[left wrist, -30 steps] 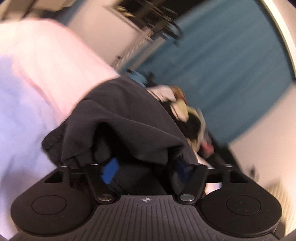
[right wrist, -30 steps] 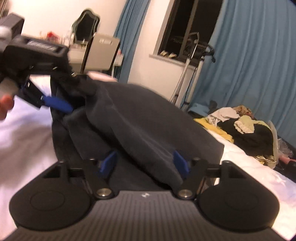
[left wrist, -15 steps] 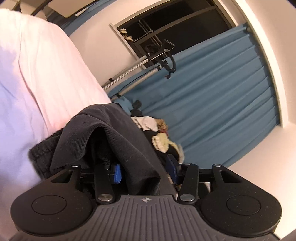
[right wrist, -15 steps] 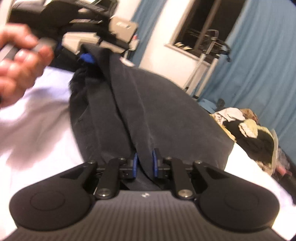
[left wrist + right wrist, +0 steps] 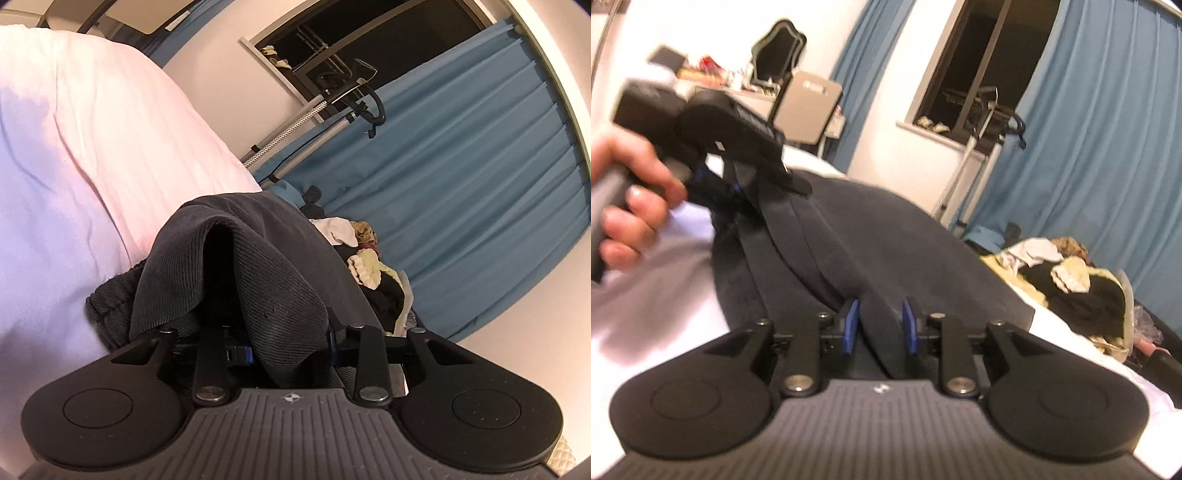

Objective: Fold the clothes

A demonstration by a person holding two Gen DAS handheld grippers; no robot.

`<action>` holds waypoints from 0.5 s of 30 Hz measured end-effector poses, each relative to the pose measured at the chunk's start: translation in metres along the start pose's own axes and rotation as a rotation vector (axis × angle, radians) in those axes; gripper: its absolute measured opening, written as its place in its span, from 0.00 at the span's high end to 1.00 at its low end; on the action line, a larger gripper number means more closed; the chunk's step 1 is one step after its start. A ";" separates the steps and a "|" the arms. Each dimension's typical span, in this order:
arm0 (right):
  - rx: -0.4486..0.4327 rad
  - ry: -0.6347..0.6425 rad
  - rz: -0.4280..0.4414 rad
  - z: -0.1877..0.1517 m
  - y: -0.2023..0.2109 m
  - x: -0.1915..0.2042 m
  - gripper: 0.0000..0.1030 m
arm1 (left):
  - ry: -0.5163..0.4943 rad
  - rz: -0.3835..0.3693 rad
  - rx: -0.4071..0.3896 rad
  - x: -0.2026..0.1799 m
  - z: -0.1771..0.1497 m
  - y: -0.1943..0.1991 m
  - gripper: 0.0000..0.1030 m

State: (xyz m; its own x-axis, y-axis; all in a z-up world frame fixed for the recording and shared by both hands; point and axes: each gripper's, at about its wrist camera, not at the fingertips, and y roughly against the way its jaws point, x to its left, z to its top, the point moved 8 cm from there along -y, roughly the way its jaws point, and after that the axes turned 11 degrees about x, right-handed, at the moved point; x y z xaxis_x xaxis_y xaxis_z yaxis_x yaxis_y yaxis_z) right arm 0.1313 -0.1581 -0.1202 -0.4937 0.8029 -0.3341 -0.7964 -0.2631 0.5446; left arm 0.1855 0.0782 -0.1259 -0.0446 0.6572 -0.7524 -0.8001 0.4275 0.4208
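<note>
A dark grey garment (image 5: 280, 280) lies on the white bed sheet (image 5: 74, 147), and a raised fold of it runs between both grippers. My left gripper (image 5: 290, 347) has a thick bunch of the cloth filling the gap between its blue pads, and its jaws are closing. In the right wrist view the same garment (image 5: 886, 236) spreads ahead. My right gripper (image 5: 881, 325) has a narrow fold between its pads while its jaws are opening a little. The left gripper (image 5: 738, 188) shows at upper left, held by a hand (image 5: 631, 199), gripping the garment's far end.
A pile of mixed clothes (image 5: 1071, 280) sits on the bed to the right, also seen as the pile (image 5: 369, 266) in the left wrist view. Blue curtains (image 5: 1089, 147), a dark window and a metal stand (image 5: 332, 107) are behind. A chair (image 5: 809, 107) stands far left.
The left jaws have narrowed onto the bunched cloth. The right jaws went from wide to tight on a fold, then widened slightly. The left gripper has shifted in the right wrist view.
</note>
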 end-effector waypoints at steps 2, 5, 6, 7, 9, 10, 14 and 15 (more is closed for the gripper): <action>0.048 -0.018 -0.001 -0.007 -0.011 -0.004 0.74 | 0.018 -0.027 -0.003 0.002 0.002 0.000 0.62; 0.095 -0.034 -0.014 -0.011 -0.011 -0.010 0.75 | 0.073 -0.053 -0.016 0.009 0.007 0.001 0.63; 0.096 -0.008 -0.048 -0.011 -0.007 -0.010 0.75 | 0.096 -0.059 -0.022 0.013 0.009 0.002 0.66; 0.094 0.031 -0.101 -0.011 -0.002 -0.009 0.75 | 0.129 -0.070 -0.034 0.016 0.009 0.004 0.68; 0.114 0.083 -0.188 -0.015 0.006 -0.011 0.75 | 0.182 -0.085 -0.058 0.023 0.012 0.009 0.70; 0.133 0.083 -0.211 -0.019 0.010 -0.013 0.75 | 0.181 -0.078 -0.069 0.025 0.013 0.011 0.71; 0.227 0.106 -0.272 -0.039 0.014 -0.021 0.77 | 0.156 -0.033 -0.137 0.028 0.021 0.023 0.73; 0.250 0.096 -0.257 -0.045 0.012 -0.022 0.78 | 0.156 -0.026 -0.123 0.030 0.022 0.022 0.77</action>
State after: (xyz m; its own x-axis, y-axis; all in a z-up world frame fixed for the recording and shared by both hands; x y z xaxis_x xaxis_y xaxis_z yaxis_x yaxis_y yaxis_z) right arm 0.1167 -0.2031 -0.1406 -0.3283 0.7689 -0.5486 -0.7945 0.0893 0.6007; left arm 0.1796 0.1207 -0.1279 -0.1073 0.5382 -0.8360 -0.8690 0.3577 0.3418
